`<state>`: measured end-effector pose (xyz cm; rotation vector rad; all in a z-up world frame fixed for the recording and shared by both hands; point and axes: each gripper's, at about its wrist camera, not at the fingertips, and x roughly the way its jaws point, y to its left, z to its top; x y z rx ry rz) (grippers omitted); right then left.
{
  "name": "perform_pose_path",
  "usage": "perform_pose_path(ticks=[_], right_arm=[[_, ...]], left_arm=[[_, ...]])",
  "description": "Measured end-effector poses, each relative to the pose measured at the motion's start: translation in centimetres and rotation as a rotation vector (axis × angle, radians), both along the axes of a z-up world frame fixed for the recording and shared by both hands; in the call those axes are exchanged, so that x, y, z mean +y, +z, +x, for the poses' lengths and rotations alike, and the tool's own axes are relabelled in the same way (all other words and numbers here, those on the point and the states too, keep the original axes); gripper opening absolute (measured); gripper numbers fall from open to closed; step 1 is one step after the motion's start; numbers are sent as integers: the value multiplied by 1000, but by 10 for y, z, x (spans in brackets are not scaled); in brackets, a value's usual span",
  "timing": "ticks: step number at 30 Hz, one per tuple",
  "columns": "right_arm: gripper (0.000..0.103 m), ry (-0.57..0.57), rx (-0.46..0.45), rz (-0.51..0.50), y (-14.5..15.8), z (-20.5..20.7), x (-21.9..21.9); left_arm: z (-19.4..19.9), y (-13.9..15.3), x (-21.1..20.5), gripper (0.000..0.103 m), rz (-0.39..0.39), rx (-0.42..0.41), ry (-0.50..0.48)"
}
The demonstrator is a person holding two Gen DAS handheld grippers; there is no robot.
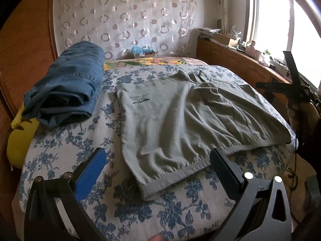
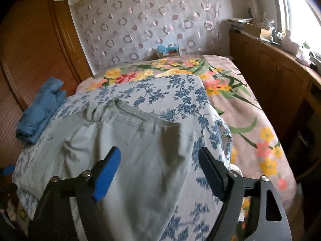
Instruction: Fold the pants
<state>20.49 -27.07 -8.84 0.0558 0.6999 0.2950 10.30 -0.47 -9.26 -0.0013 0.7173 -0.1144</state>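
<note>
Left wrist view looks down the bed (image 1: 66, 146), which is covered by a pale sheet with blue flowers, and the grey-green pants (image 1: 176, 116) lie spread flat across its middle, elastic waistband toward the camera and a small dark print near their left edge. The left tool (image 1: 158, 167) hangs just above the near hem with its jaws wide apart; the blue-padded left finger is over bare sheet, the dark right finger sits at the waistband edge, and nothing is pinched between them. To the left, at the bed's side, a bundle of folded blue jeans (image 1: 68, 88) rests on the sheet, well apart from the pants. In the right wrist view, which is somewhat blurred, the right tool (image 2: 160, 170) hovers over the pants (image 2: 128, 160) with a clear gap between its pads and no cloth gripped. Here the pants drape toward the camera over the flowered sheet, a seam running across their far end, and the jeans (image 2: 40, 110) lie off to the left.
</note>
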Motion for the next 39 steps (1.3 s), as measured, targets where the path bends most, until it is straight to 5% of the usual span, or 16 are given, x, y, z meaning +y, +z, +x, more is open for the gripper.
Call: perform_pose_path(ticks=[12, 15, 19, 22, 30, 36, 39], right_arm=[[40, -68, 140, -33, 4, 41, -5], [33, -68, 141, -37, 8, 44, 0], [9, -35, 150, -9, 13, 45, 0], [6, -39, 116, -46, 17, 42, -2], [6, -135, 56, -106, 26, 33, -10], [46, -105, 33, -110, 34, 22, 2], [50, -19, 5, -96, 35, -7, 7]], left_arm=[[15, -16, 2, 103, -20, 56, 0], [18, -20, 1, 103, -21, 67, -1], [20, -23, 0, 103, -18, 81, -1], [20, -26, 0, 103, -15, 93, -1], [24, -35, 1, 103, 5, 126, 8], [26, -38, 3, 103, 5, 134, 9], [25, -38, 4, 103, -6, 134, 11]])
